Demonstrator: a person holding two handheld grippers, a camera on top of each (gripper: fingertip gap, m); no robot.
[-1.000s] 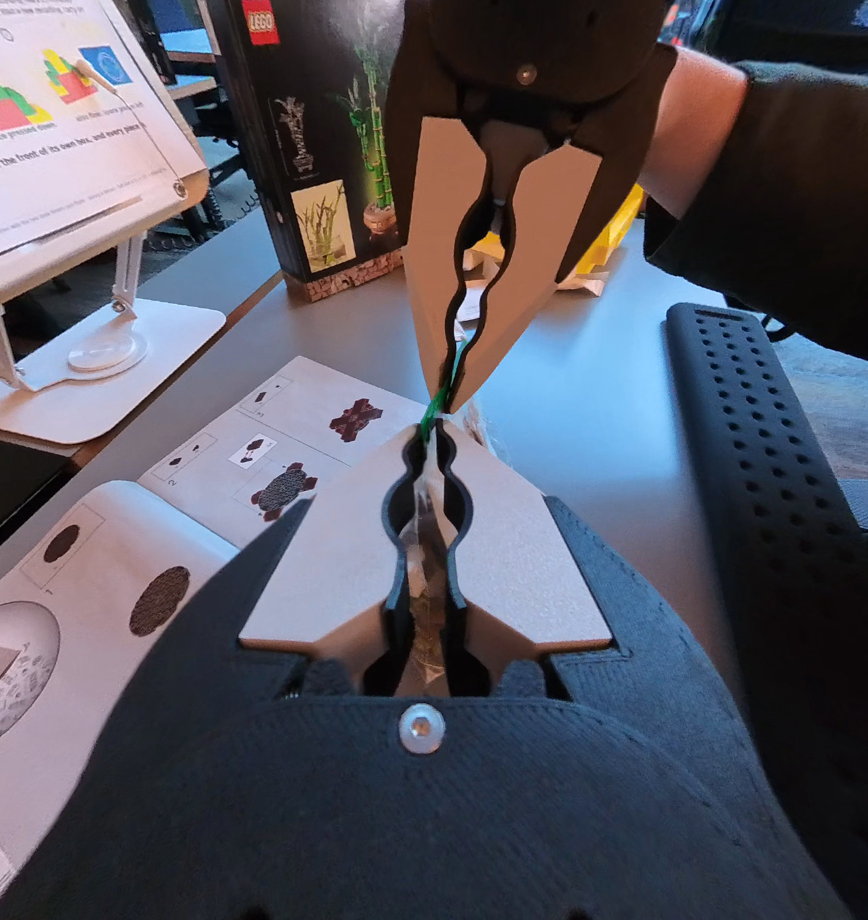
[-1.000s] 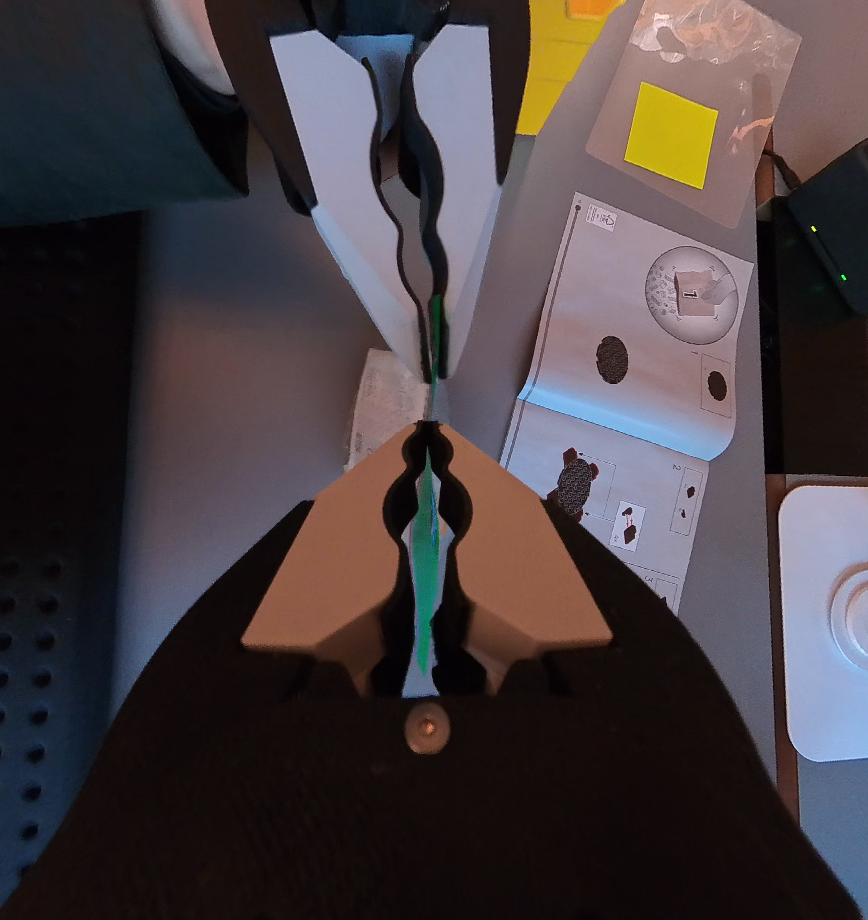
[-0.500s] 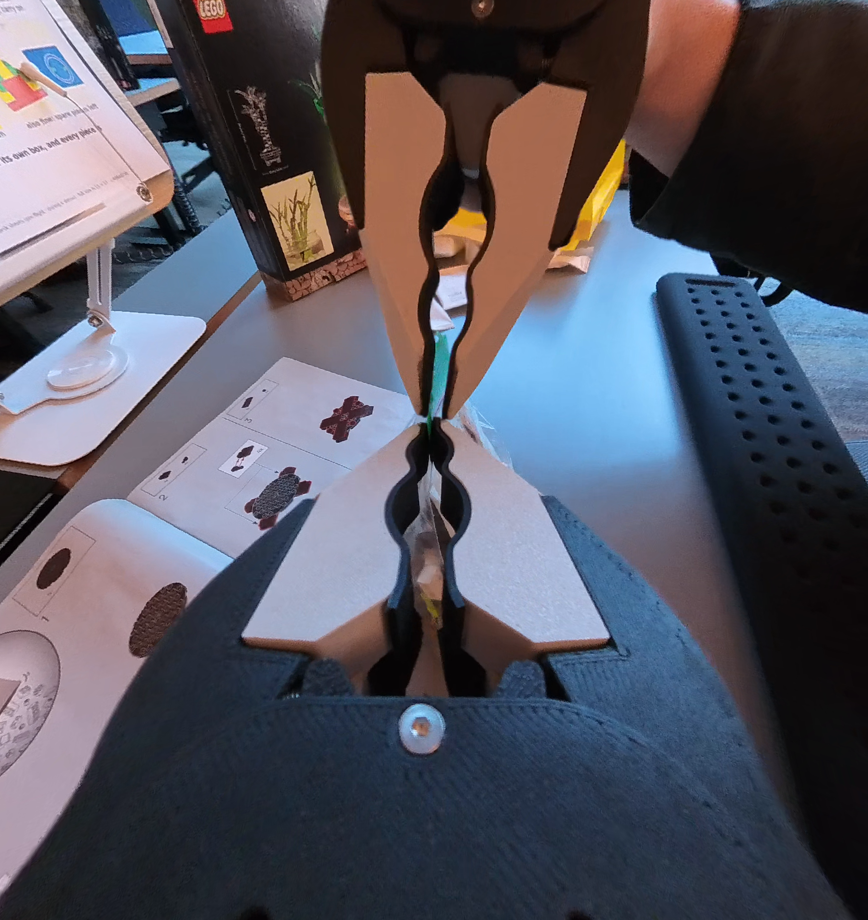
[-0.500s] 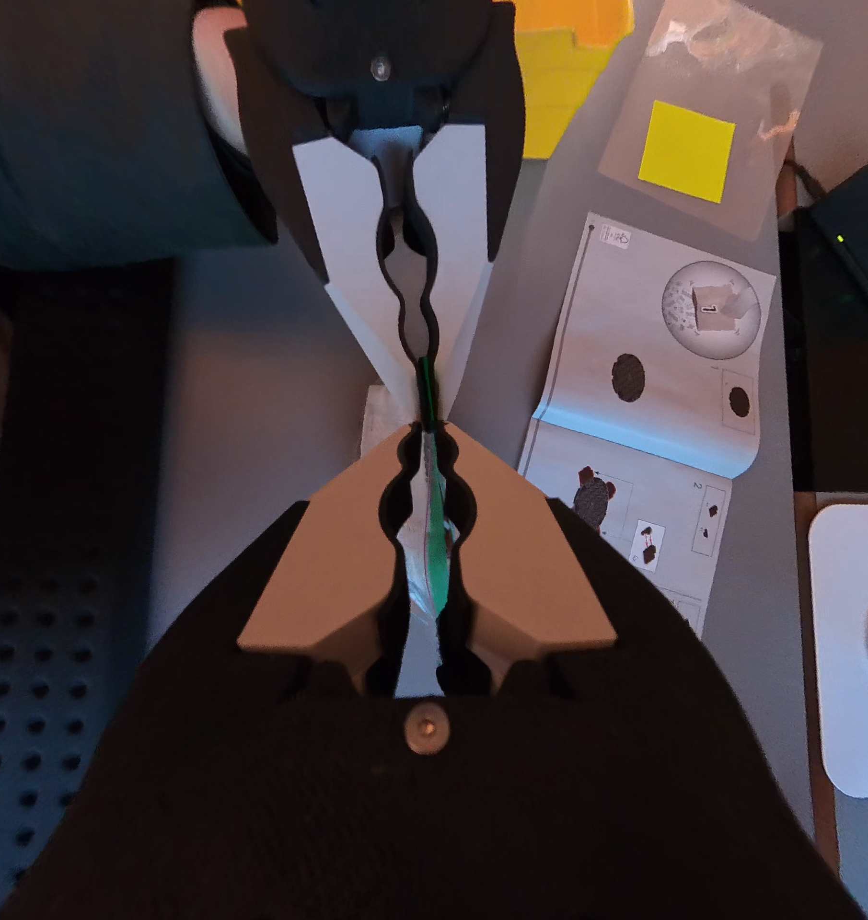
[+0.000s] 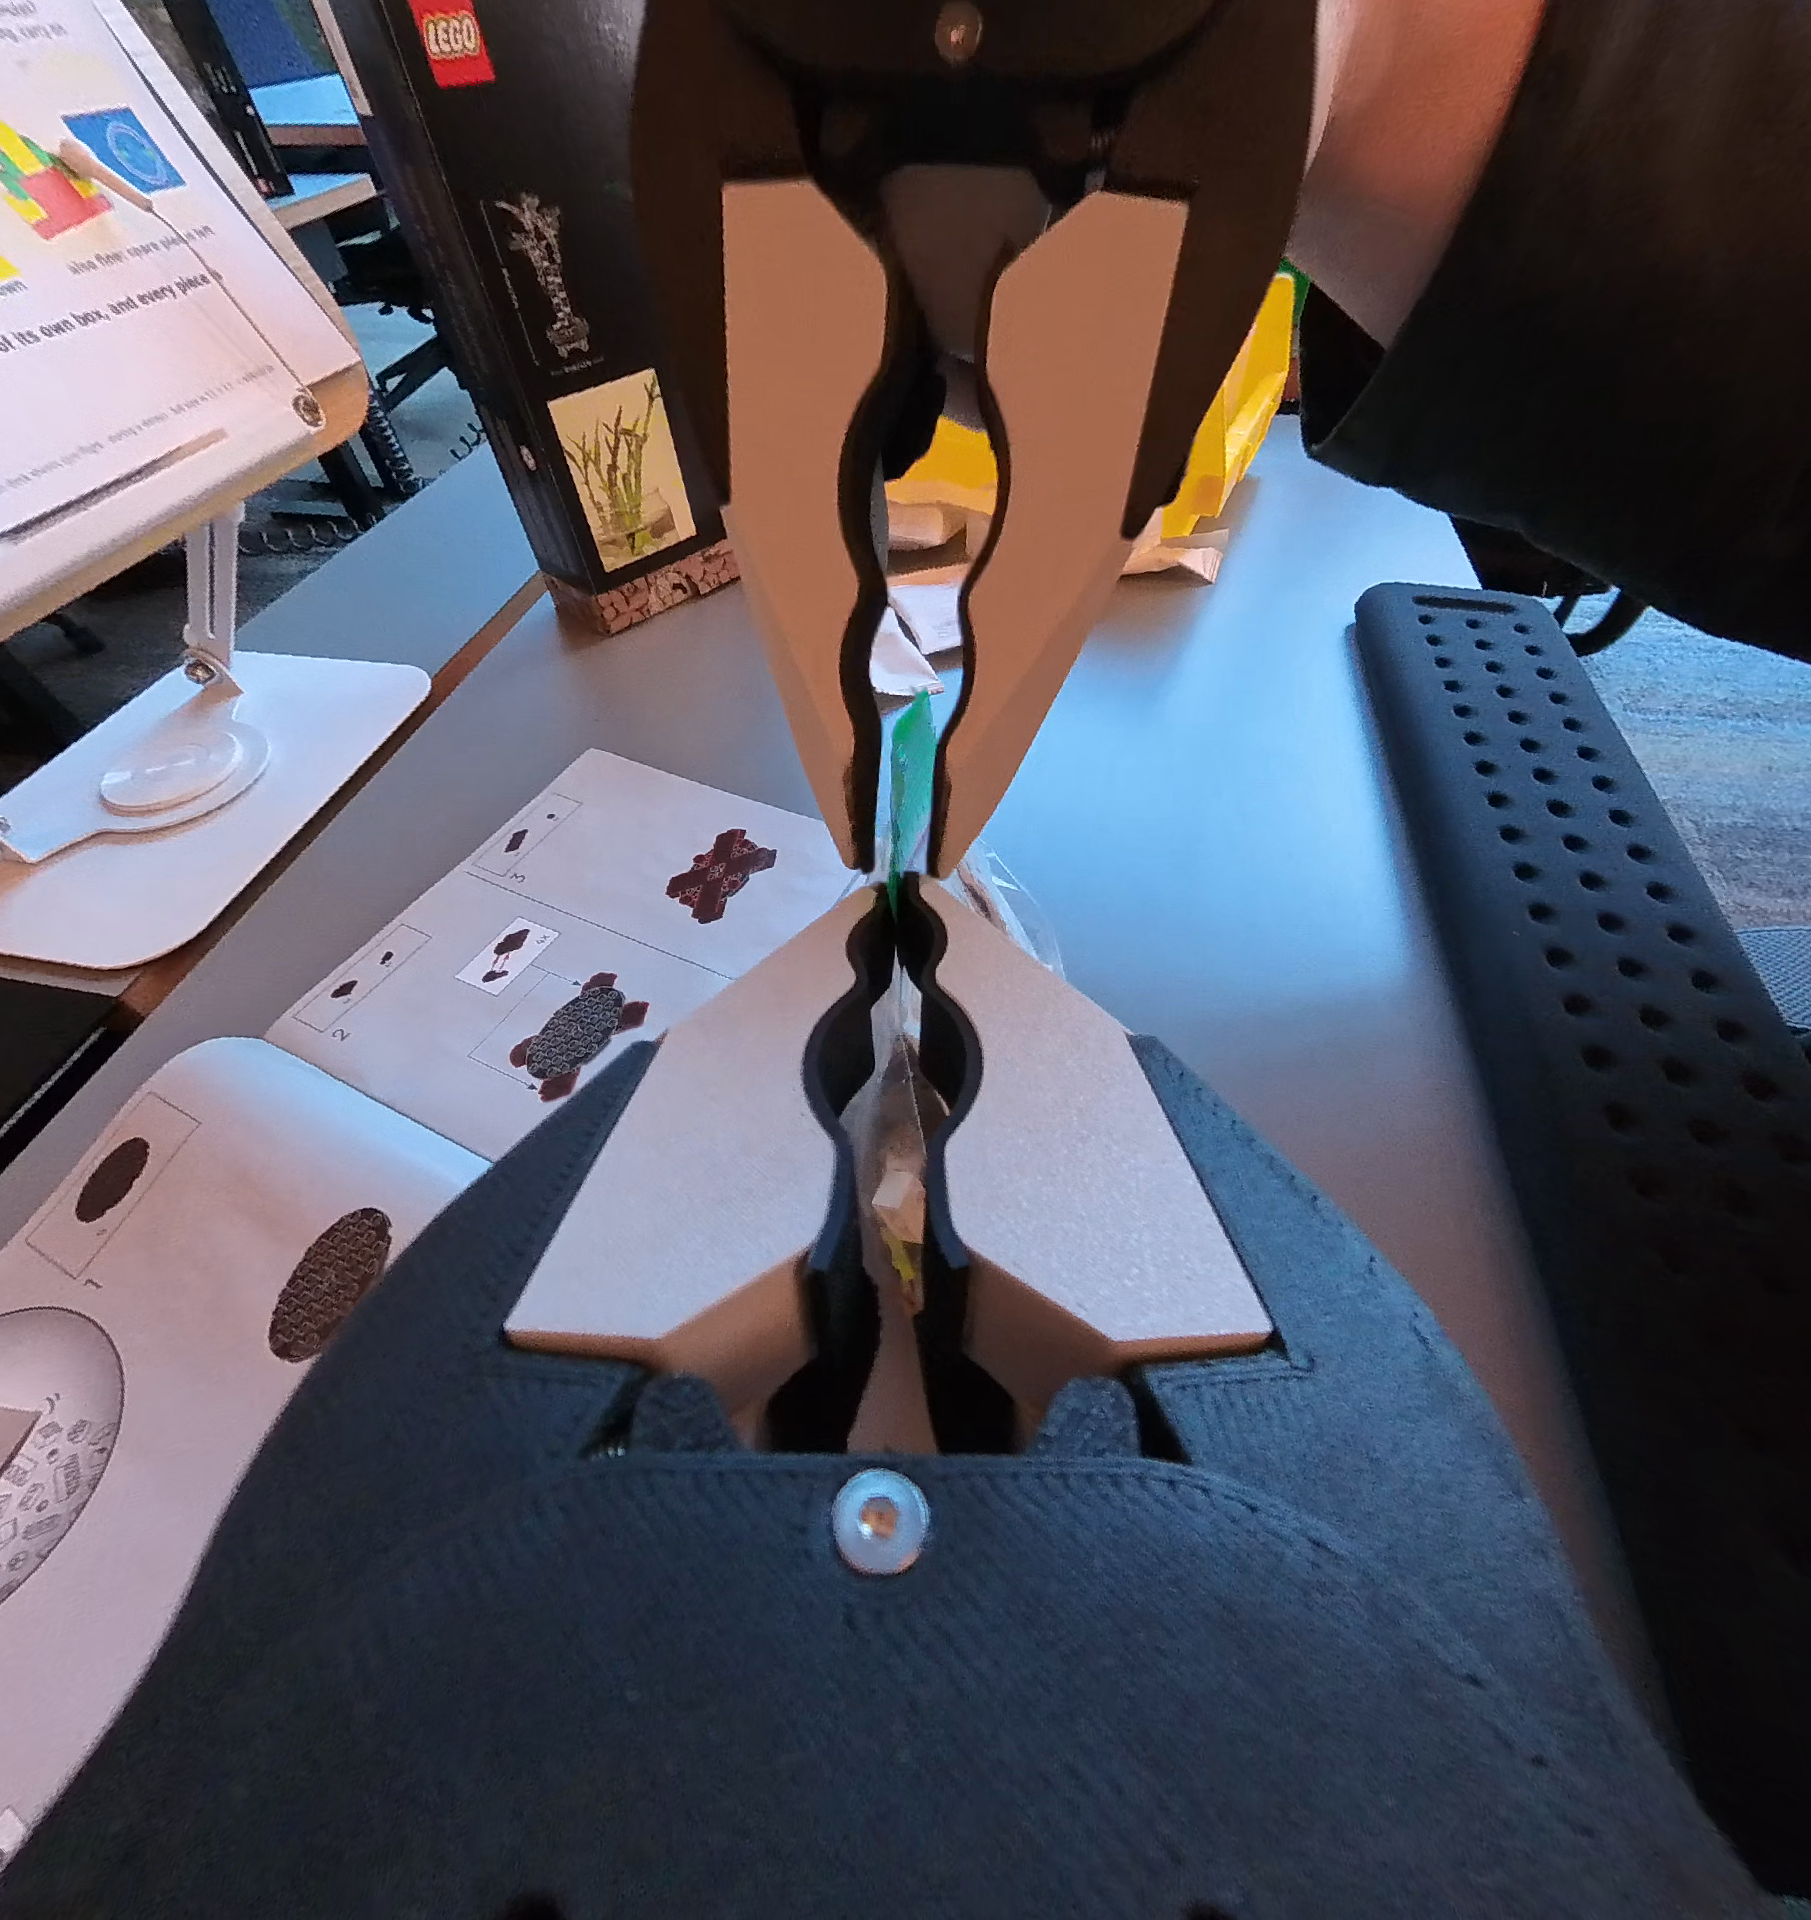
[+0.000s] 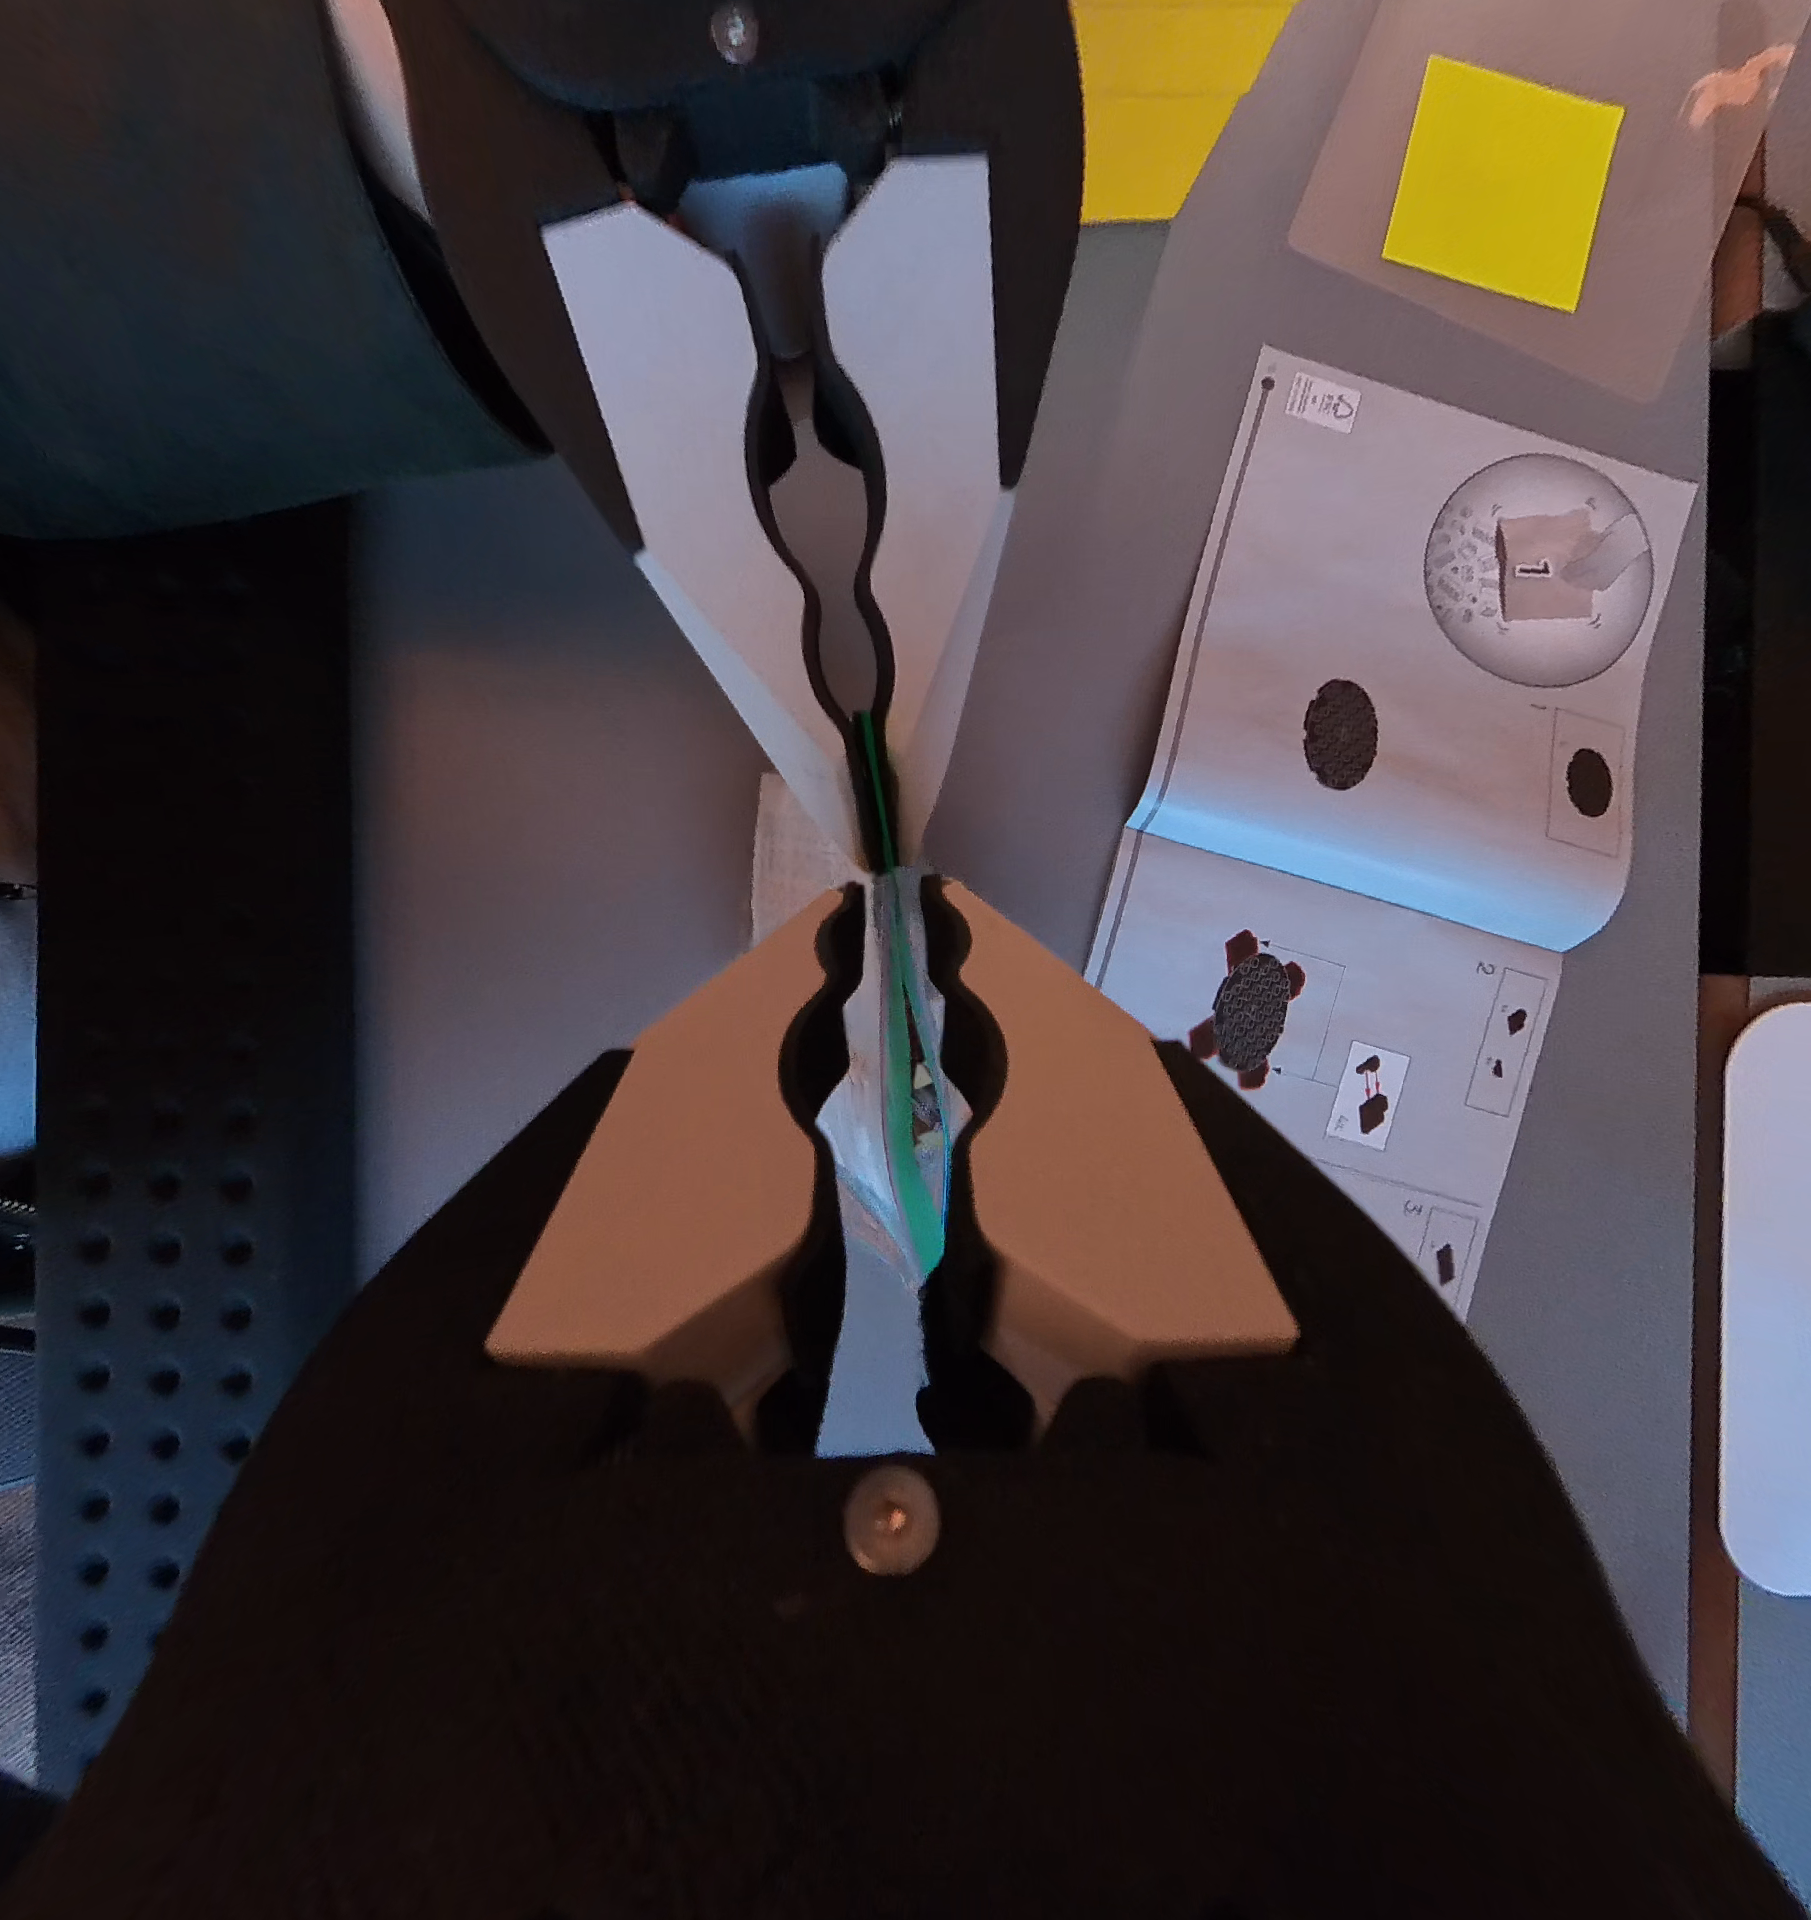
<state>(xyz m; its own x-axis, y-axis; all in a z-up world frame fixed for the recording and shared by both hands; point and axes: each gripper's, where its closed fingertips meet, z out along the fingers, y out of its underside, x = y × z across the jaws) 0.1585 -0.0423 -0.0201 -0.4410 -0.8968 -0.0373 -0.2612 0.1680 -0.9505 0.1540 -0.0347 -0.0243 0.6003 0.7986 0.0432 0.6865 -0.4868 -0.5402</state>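
Observation:
A small clear plastic bag with a green strip along its top hangs between my two grippers above the grey table. My left gripper is shut on one end of it. My right gripper comes in from above, tip to tip with the left, and pinches the green strip. In the right wrist view my right gripper holds the bag with its jaws a little apart and the bag's mouth bowed open, small pieces inside. The left gripper faces it from the top.
An open instruction booklet lies left of the grippers. A black box, a white stand base and a yellow bin stand behind. A black perforated chair part runs along the right. A sheet with a yellow square lies farther off.
The right gripper's jaws have parted slightly and the bag's mouth has bowed open between them. Both grippers stay tip to tip and have shifted a little over the table.

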